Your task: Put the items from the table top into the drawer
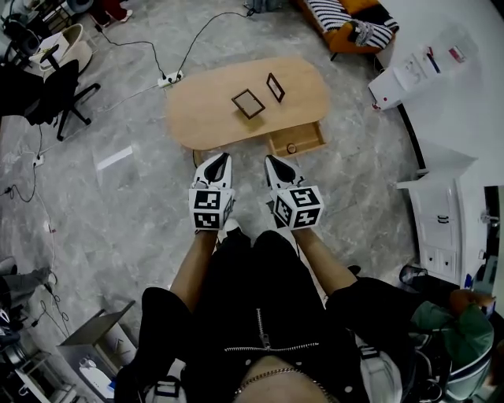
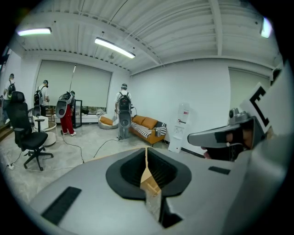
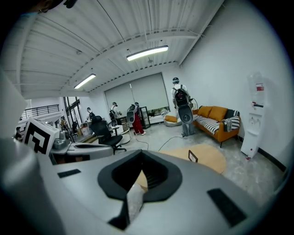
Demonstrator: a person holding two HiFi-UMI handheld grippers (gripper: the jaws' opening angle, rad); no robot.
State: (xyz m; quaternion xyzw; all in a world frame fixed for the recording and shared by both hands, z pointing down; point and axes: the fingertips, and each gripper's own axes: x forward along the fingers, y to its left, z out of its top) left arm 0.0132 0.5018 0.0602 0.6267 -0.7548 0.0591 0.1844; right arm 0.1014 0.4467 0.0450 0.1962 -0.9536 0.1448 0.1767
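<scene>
An oval wooden table [image 1: 213, 106] stands ahead of me on the grey floor. Two dark picture frames rest on it: a square one [image 1: 249, 103] near the middle and a slimmer one [image 1: 276, 86] just behind it to the right. The table's drawer [image 1: 298, 140] is pulled open on its near right side, with a small round thing [image 1: 291, 148] inside. My left gripper [image 1: 221, 159] and right gripper [image 1: 272, 162] are side by side in the air short of the table, both shut and empty. In the right gripper view the table [image 3: 209, 158] and one frame [image 3: 193, 156] lie beyond the jaws.
An orange sofa [image 1: 346, 24] stands behind the table, a white cabinet [image 1: 441, 224] at the right, and an office chair [image 1: 55, 90] at the left. A power strip [image 1: 169, 79] and cables lie on the floor. Several people stand far back [image 2: 123, 110].
</scene>
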